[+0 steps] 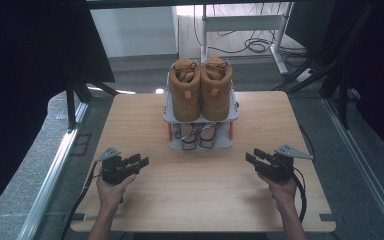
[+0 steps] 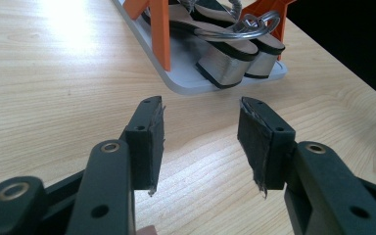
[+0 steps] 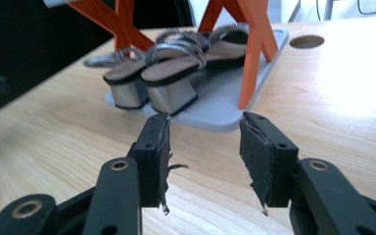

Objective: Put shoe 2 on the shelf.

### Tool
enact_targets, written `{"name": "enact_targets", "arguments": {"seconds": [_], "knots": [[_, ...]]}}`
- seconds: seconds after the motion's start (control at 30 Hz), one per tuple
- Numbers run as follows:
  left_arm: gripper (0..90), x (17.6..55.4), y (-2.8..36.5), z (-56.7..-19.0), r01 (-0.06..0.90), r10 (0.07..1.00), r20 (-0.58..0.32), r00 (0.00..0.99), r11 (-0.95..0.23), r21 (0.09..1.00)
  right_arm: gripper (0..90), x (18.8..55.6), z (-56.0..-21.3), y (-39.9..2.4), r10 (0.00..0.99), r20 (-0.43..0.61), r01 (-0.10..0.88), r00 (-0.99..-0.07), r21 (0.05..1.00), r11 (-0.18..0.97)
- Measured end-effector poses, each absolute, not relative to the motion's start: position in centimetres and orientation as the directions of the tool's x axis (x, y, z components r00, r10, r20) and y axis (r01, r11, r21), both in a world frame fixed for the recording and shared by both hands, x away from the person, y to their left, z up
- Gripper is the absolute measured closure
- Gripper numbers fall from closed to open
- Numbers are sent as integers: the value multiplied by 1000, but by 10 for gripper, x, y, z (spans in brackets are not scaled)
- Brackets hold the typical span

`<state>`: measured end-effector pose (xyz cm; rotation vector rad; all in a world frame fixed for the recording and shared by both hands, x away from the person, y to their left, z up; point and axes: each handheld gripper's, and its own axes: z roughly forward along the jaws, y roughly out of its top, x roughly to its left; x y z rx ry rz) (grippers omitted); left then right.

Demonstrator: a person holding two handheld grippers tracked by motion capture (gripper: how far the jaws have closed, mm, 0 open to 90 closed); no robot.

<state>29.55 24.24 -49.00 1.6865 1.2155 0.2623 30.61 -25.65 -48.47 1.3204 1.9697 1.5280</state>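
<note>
A pale wood-grain worktop (image 1: pixel 150 200) with rounded corners carries a small two-tier shoe rack (image 1: pixel 201 144) near its far edge — grey base tray flat on the wood, orange legs holding a grey upper shelf. Silver block-heeled sandals (image 3: pixel 152 81) lie on the base tray — tan boots (image 1: pixel 200 87) stand on the shelf above

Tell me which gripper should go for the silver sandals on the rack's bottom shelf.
Either; slightly the right gripper. Its view faces the sandals' block heels squarely, jaws open, nothing between. The left gripper is equally open but sees them obliquely.
</note>
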Motion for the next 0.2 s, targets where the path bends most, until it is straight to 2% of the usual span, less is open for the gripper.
{"name": "enact_targets", "arguments": {"seconds": [0.2], "knots": [[503,294,242,-492,603,804,-368,467,15,798,515,302,-487,-258,808,255,465,-530,885,25]]}}
